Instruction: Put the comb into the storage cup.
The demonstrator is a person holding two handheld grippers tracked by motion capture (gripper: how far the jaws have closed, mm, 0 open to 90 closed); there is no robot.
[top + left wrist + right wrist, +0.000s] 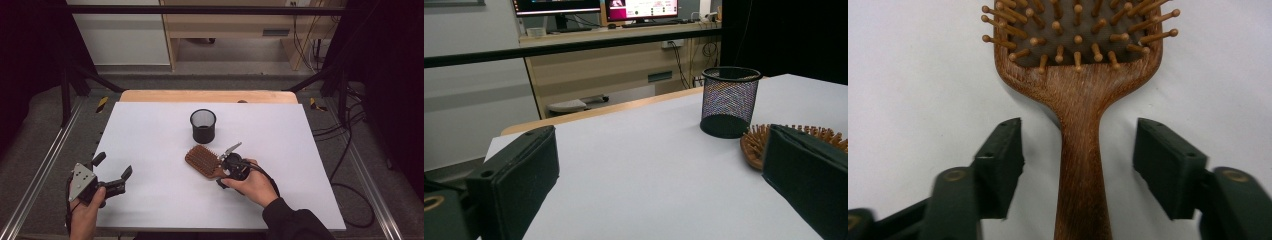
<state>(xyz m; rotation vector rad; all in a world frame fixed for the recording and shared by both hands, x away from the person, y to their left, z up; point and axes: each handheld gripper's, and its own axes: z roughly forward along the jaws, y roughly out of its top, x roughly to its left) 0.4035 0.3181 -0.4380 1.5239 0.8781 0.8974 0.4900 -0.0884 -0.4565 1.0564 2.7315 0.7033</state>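
We see bare white table [150, 200] all around the left gripper [112, 172], so a hand could pass freely there. Mid-table, the black mesh cup [203, 126] stands just behind the wooden hairbrush [202, 160], leaving only a narrow gap between them; the table's right side lies open.

No text, label or number is legible anywhere here

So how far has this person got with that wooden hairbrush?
Early on. The brown wooden paddle hairbrush lies bristles-up on the white table. In hand: the right gripper straddles its handle, pads not yet touching. Gripping and lifting remain, perhaps toward the black mesh cup, which looks empty. The left gripper waits open, apart.
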